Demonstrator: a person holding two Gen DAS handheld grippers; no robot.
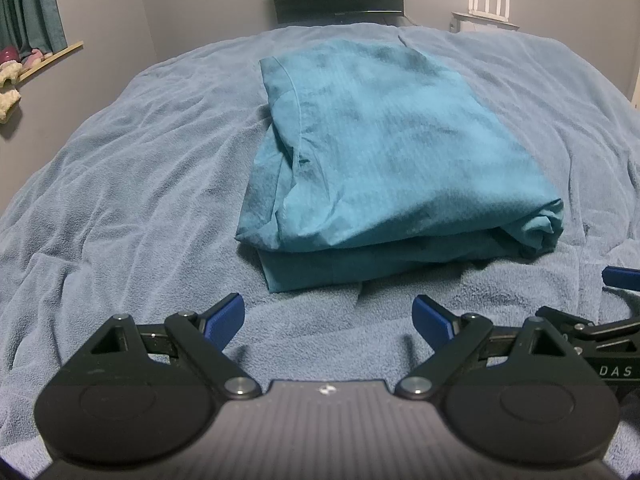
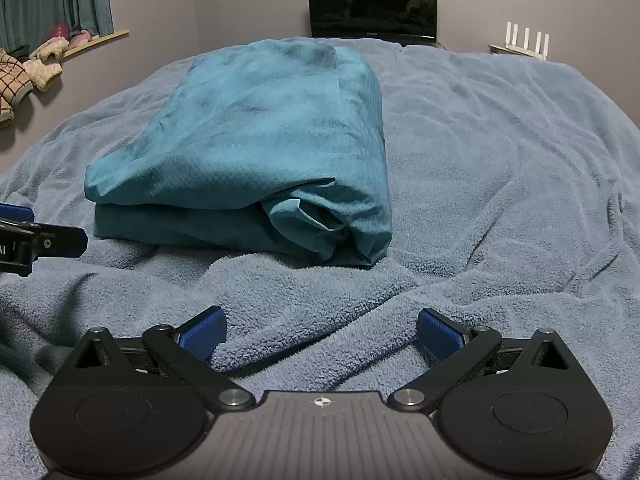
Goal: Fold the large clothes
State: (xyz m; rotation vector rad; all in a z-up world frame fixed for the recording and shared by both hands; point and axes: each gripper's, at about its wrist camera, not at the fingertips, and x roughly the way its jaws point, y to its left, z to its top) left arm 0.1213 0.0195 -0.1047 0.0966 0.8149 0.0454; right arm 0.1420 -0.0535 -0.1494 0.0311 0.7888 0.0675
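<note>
Both claws spread wide, gripping nothing: left gripper (image 1: 328, 320), right gripper (image 2: 322, 330). Folded teal garment (image 1: 384, 160) lies just ahead on the blue blanket (image 1: 120, 200), untouched.

Bare blue blanket (image 1: 120, 200) fills the lower part of both views, leaving open room in front of the left gripper (image 1: 328, 318) and the right gripper (image 2: 322, 330), both spread wide. The folded teal cloth (image 2: 248, 140) sits as a raised block at centre frame. Wide blanket stays free at its left in the left view, at its right in the right view. The grippers hang near each other.
</note>
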